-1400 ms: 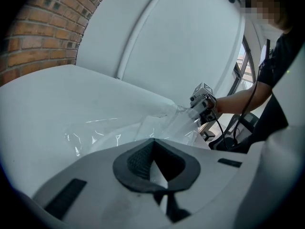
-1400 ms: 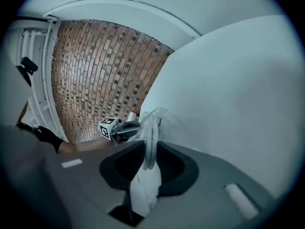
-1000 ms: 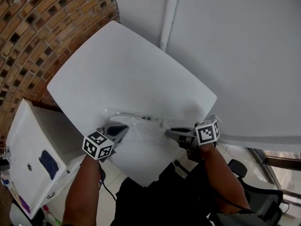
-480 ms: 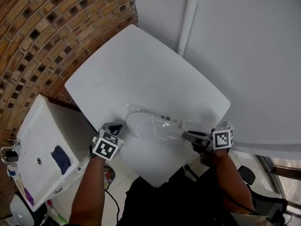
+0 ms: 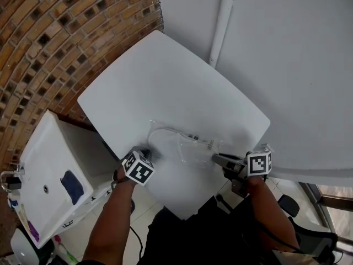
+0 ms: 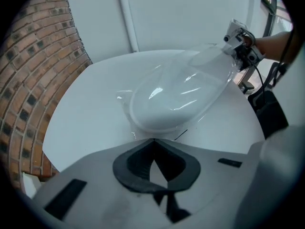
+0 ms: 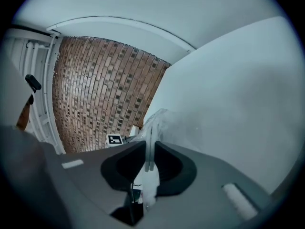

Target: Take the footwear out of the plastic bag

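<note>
A clear plastic bag (image 5: 185,147) lies on the white table (image 5: 165,81) with a white slipper-like piece of footwear (image 5: 165,143) inside it. In the left gripper view the footwear (image 6: 171,104) fills the bag's rounded end. My left gripper (image 5: 145,157) points steeply down at the bag's near left end. Its jaw tips (image 6: 152,140) meet just short of the film, and I cannot tell whether they pinch any of it. My right gripper (image 5: 216,158) is shut on the bag's right end, with the film (image 7: 164,120) running between its jaws (image 7: 149,144).
The table's front edge (image 5: 182,211) runs close under both grippers. A white cabinet (image 5: 44,175) stands low on the left, below the table. A brick wall (image 5: 55,37) is behind on the left, and a white pipe (image 5: 223,15) runs up the white wall.
My left gripper has moved right, up to the bag's near end, and has tipped downward. The right gripper has kept its hold on the bag's other end.
</note>
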